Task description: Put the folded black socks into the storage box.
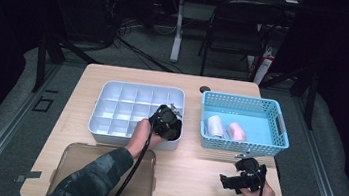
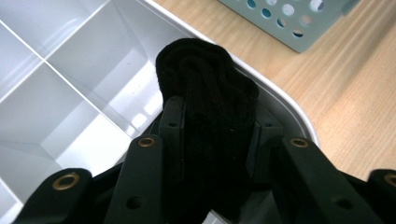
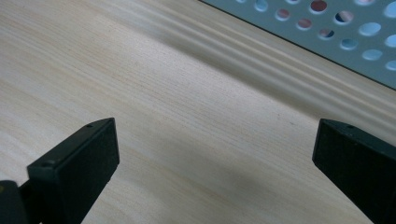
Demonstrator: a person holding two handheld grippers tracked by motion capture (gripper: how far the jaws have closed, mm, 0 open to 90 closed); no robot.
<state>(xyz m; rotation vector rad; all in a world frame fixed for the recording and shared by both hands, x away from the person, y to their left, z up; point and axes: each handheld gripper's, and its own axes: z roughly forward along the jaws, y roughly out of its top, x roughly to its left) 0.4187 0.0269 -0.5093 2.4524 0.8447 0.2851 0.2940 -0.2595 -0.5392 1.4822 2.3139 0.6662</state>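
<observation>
Socks (image 2: 205, 88), a black rolled pair pinched in your left claw (image 2: 212, 128), sit low in the near right cell of the tray (image 1: 113, 88), so next spread it and lift clear while your right claw (image 3: 215, 154) idles spread over the counter (image 3: 163, 93).

Right tool (image 3: 215, 158), jaws wide apart over bare wooden table (image 3: 177, 93), blue perforated basket (image 3: 327, 28) beyond.
</observation>
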